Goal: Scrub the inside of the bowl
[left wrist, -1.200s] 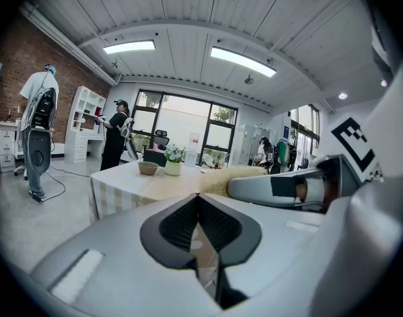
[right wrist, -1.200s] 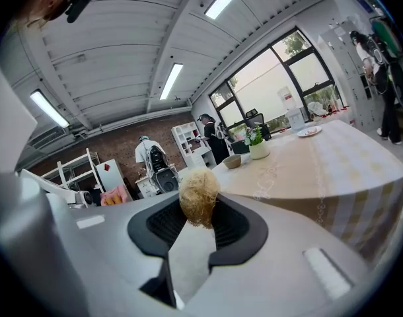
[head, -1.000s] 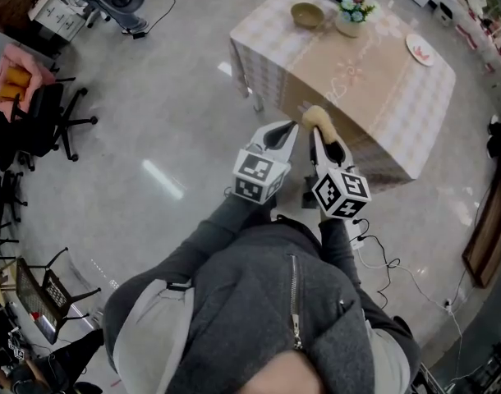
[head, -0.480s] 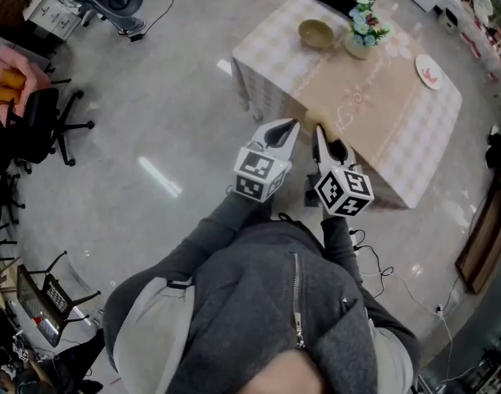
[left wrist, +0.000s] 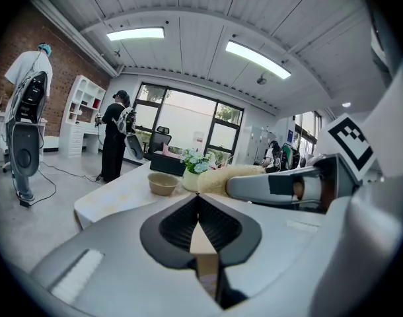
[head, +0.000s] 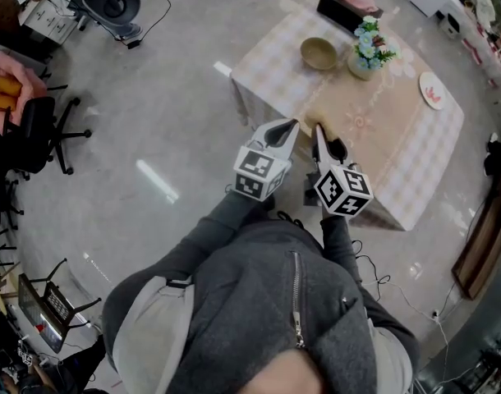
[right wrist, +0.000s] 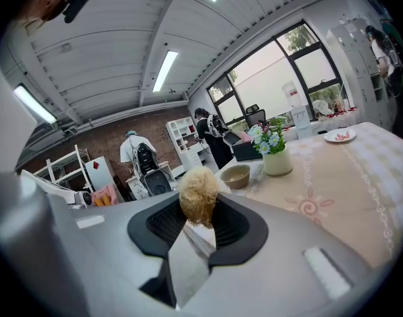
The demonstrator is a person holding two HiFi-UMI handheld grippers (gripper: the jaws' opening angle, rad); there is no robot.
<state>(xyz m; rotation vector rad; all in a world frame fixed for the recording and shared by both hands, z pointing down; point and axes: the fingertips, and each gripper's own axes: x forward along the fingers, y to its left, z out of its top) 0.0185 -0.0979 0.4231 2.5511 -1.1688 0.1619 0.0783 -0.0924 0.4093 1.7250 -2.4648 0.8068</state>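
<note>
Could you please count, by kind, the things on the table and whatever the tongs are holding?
Bowl: 1
Flower vase: 1
Plate: 1
Dark box: 1
Scrubber, gripped in the right tongs: 1
Total: 5

Bright, even light falls from ceiling strip lamps and tall windows ahead of the left hand-held gripper. A glare streak marks the floor to its left. Both gripper views bulge, with black corners and soft nearest parts.
</note>
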